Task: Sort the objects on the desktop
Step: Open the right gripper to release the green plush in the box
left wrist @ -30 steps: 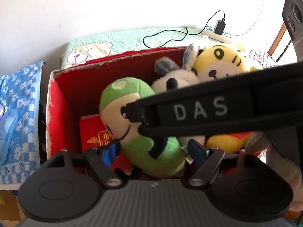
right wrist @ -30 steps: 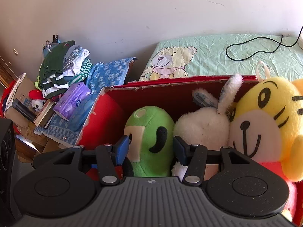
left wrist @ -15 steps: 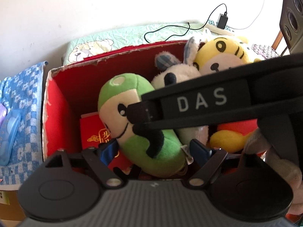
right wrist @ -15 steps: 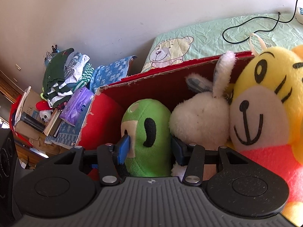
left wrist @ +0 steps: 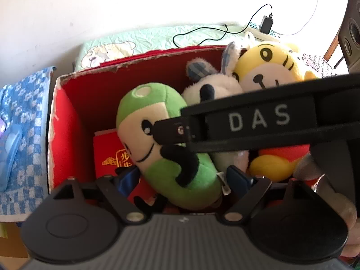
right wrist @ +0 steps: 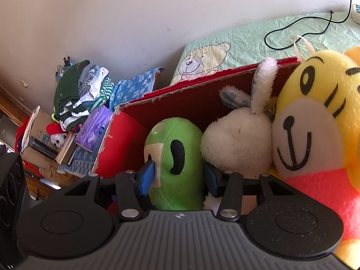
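A green plush toy [left wrist: 166, 139] stands in a red cardboard box [left wrist: 67, 117] beside a white rabbit plush [left wrist: 213, 87] and a yellow tiger plush [left wrist: 267, 69]. My right gripper [right wrist: 178, 176] is shut on the green plush [right wrist: 177, 164], its blue pads pressing both sides of the head. In the left wrist view the right gripper's black body marked DAS [left wrist: 258, 121] crosses over the toys. My left gripper [left wrist: 182, 180] is open, its fingers on either side of the green plush's lower body.
A red booklet [left wrist: 110, 153] lies in the box bottom. A green bear-print sheet [right wrist: 258, 42] with a black cable lies behind the box. Folded clothes [right wrist: 78, 94], a purple tissue pack [right wrist: 94, 128] and a blue towel [left wrist: 24, 117] lie left of the box.
My right gripper has moved closer and closed its pads onto the green plush's head. My left gripper has stayed open around the toy's lower body.
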Action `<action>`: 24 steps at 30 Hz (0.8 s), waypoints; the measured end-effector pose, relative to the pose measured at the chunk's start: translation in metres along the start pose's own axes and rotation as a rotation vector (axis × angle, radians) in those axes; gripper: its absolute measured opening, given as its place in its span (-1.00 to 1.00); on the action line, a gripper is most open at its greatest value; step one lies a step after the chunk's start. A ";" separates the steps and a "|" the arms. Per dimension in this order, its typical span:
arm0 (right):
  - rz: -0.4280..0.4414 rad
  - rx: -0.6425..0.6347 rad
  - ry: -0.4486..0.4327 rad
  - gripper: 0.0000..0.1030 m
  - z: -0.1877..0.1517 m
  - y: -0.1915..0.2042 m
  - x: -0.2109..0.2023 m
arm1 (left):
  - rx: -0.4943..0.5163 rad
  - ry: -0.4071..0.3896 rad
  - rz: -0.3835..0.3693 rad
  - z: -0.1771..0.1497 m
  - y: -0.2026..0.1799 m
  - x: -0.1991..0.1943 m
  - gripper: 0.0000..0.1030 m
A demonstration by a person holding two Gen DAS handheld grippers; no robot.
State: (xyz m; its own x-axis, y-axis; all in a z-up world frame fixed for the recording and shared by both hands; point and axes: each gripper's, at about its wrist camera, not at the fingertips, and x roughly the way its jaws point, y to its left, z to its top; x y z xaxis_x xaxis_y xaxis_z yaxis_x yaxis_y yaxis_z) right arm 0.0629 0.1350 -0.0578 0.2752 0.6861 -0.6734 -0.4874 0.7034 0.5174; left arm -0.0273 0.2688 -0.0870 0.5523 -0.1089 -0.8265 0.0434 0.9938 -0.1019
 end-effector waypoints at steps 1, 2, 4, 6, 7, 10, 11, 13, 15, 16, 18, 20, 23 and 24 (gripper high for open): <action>0.002 -0.002 0.003 -0.04 0.000 0.000 0.000 | 0.001 0.001 0.000 0.000 0.000 0.000 0.66; 0.006 -0.003 0.004 -0.04 0.000 -0.001 0.000 | 0.003 0.002 0.002 0.000 -0.001 0.000 0.66; 0.017 0.005 0.007 -0.03 0.001 -0.004 0.000 | 0.007 0.003 0.005 0.000 -0.002 0.001 0.67; 0.028 0.009 0.006 -0.03 0.000 -0.005 0.000 | 0.007 0.006 0.006 0.000 -0.002 0.001 0.69; 0.032 0.007 0.005 -0.03 0.000 -0.006 -0.001 | 0.006 0.007 0.006 0.000 -0.002 0.001 0.69; 0.039 0.000 0.003 -0.03 -0.001 -0.006 -0.002 | 0.004 0.011 0.006 0.000 -0.002 0.002 0.69; 0.041 0.001 0.002 -0.03 -0.001 -0.006 -0.002 | 0.004 0.013 0.007 0.000 -0.002 0.002 0.69; 0.046 0.004 0.000 -0.03 -0.001 -0.007 -0.002 | 0.005 0.015 0.007 0.001 -0.002 0.003 0.69; 0.050 0.006 -0.001 -0.03 -0.001 -0.008 -0.002 | 0.004 0.016 0.007 0.001 -0.002 0.003 0.69; 0.050 0.006 -0.002 -0.03 -0.002 -0.008 -0.002 | 0.002 0.017 0.006 0.001 -0.002 0.003 0.69; 0.047 0.002 -0.003 -0.03 -0.002 -0.007 -0.002 | -0.007 0.021 0.001 0.002 0.000 0.003 0.70; 0.044 -0.004 -0.006 -0.02 -0.002 -0.007 -0.002 | -0.018 0.029 -0.006 0.002 0.002 0.004 0.70; 0.045 -0.005 -0.005 -0.02 -0.002 -0.006 -0.002 | -0.017 0.028 -0.003 0.002 0.001 0.004 0.70; 0.045 -0.005 -0.005 -0.01 -0.003 -0.005 -0.003 | -0.019 0.029 -0.002 0.001 0.001 0.004 0.70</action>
State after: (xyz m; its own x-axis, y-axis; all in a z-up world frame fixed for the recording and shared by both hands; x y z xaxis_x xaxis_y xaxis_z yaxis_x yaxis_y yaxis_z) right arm 0.0621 0.1292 -0.0601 0.2573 0.7181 -0.6466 -0.5033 0.6708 0.5447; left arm -0.0242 0.2696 -0.0895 0.5283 -0.1121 -0.8416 0.0288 0.9930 -0.1142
